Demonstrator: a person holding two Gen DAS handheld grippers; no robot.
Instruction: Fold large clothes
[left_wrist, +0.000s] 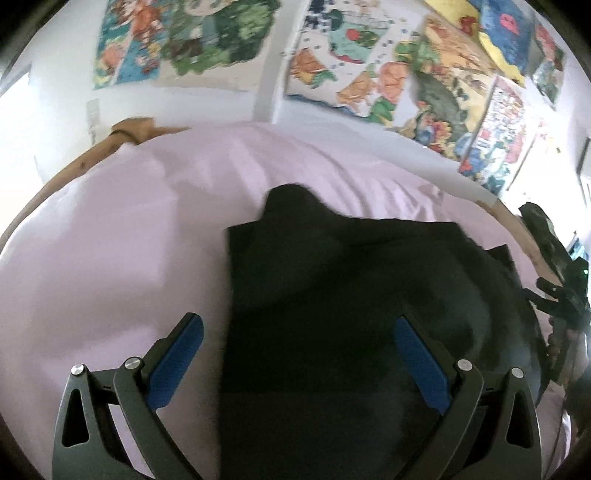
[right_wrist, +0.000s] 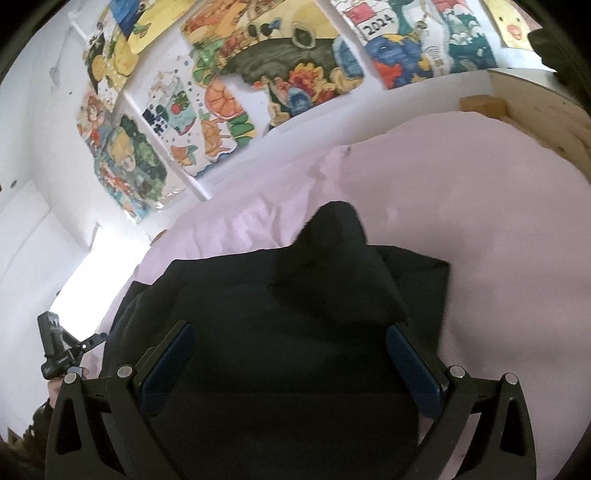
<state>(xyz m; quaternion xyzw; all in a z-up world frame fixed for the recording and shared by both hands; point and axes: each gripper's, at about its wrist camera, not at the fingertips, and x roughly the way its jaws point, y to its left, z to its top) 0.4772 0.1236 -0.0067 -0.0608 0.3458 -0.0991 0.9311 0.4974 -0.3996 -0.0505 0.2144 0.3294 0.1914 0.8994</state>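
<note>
Both our left tongs (left_wrist: 299, 363) and right tongs (right_wrist: 290, 363) hover spread, gripping nothing, over the partly folded black fabric garment (left_wrist: 351, 295) at lower centre on the pink-sheeted bed (left_wrist: 110, 240); further folds remain.

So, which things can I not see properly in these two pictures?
- Black garment: near edge is cut off by the bottom of both views, and its dark folds merge, so the layers cannot be counted.
- Left gripper and right gripper: whether they touch the cloth cannot be told.
- Wall drawings: blurred.
- Pink sheet: partly hidden under the garment.
</note>
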